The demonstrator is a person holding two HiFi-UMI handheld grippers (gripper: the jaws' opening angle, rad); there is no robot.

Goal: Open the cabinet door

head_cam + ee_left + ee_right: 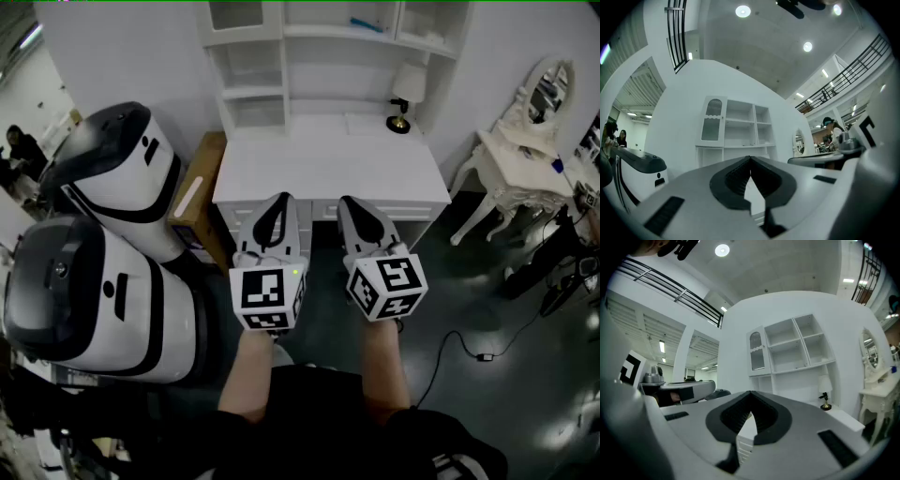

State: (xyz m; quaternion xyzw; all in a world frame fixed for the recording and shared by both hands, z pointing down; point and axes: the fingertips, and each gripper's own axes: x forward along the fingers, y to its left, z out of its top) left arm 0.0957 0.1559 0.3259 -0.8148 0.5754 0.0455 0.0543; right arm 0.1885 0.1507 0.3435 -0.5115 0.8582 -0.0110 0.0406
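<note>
A white desk [323,169] carries a tall shelf unit, and the closed cabinet door [236,16] with a glass pane is at its upper left. That door [712,121] also shows ahead in the left gripper view and in the right gripper view [757,352]. Both grippers are held side by side, about level, in front of the desk and well short of the door. My left gripper [274,208] [750,158] is shut with nothing in it. My right gripper [359,208] [750,392] is shut and empty as well.
Two big white and black machines [122,169] [94,300] stand at the left, with a cardboard box [192,202] against the desk's side. A small lamp [405,94] stands on the desk. A white dressing table with a mirror [525,159] is at the right, and a cable [469,347] lies on the dark floor.
</note>
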